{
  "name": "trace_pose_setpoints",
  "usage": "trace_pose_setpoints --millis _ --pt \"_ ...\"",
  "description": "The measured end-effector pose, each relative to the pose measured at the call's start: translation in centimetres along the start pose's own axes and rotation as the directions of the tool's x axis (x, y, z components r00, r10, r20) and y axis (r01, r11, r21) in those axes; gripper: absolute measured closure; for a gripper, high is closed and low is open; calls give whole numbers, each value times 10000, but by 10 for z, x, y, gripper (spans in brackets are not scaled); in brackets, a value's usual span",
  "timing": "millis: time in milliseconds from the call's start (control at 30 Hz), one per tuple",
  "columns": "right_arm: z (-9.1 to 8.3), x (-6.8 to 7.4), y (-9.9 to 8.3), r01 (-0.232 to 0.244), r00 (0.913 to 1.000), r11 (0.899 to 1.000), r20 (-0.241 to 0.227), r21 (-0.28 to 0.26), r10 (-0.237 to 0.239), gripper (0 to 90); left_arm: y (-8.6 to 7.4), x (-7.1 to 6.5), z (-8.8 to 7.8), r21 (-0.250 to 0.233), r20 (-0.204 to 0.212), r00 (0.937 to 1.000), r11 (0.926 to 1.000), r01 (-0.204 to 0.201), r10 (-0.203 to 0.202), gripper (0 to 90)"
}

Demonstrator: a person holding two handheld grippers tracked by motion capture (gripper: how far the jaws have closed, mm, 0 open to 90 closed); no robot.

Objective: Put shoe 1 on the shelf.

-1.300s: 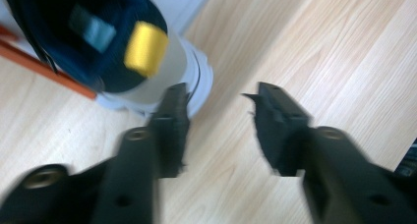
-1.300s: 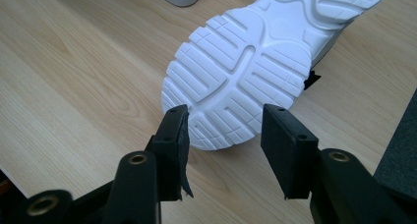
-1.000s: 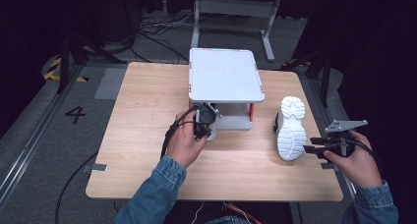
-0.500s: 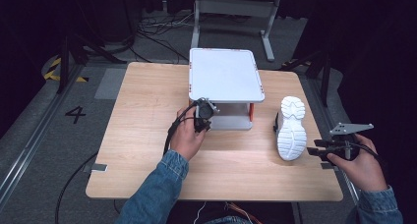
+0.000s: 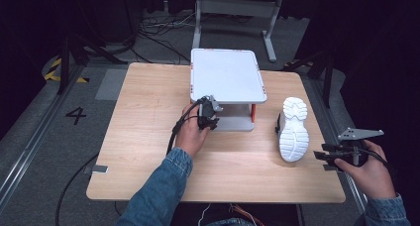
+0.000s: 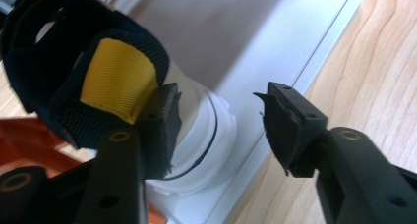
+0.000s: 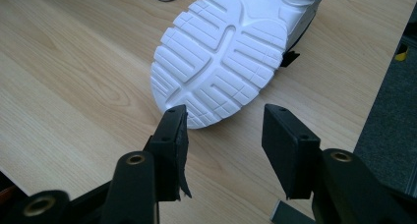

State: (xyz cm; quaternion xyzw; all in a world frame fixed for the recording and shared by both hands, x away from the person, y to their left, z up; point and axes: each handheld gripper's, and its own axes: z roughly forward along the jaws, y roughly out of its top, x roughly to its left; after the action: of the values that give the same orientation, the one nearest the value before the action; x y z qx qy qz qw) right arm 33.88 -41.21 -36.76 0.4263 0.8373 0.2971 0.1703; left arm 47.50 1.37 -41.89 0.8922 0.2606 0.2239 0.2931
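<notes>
A light wooden table (image 5: 148, 137) carries a white two-level shoe rack (image 5: 225, 75) with orange posts near its far middle. On the lower shelf of the rack stands a shoe (image 6: 123, 101) with a thick white sole, a dark upper and a yellow heel tab, seen close in the left gripper view. The left gripper (image 5: 207, 113) is at the front left of the rack, just at the lower shelf. Its jaws are apart, one of them beside the heel of this shoe; I cannot tell if it touches. To the right of the rack a second shoe (image 5: 293, 129) lies with its white sole turned up. The right gripper (image 5: 331, 155) is near the table's right edge, close to the near end of that sole, with its jaws apart and holding nothing.
</notes>
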Motion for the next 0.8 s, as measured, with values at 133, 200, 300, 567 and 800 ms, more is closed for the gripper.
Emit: trace_pose_setpoints --millis 133,200,300,567,800 --pt "1 0 1 42 10000 10000 -7 -69 -42 526 1 -2 -1 59 149 9995 9996 293 -294 377" --pt "2 -1 3 79 10000 9999 -22 -75 -79 525 1 -3 -8 176 216 9991 9992 352 -356 366" --pt "4 -1 7 136 9999 9998 -59 -128 -136 524 1 -3 -24 252 548 9955 9968 762 -774 360" --pt "13 1 20 394 9989 9986 -249 -360 -403 518 -8 9 -87 797 316 9788 9767 1995 -2025 320" --pt "17 3 25 485 9984 9975 -256 -510 -499 516 -21 17 -111 1216 151 9606 9540 2739 -2777 302"
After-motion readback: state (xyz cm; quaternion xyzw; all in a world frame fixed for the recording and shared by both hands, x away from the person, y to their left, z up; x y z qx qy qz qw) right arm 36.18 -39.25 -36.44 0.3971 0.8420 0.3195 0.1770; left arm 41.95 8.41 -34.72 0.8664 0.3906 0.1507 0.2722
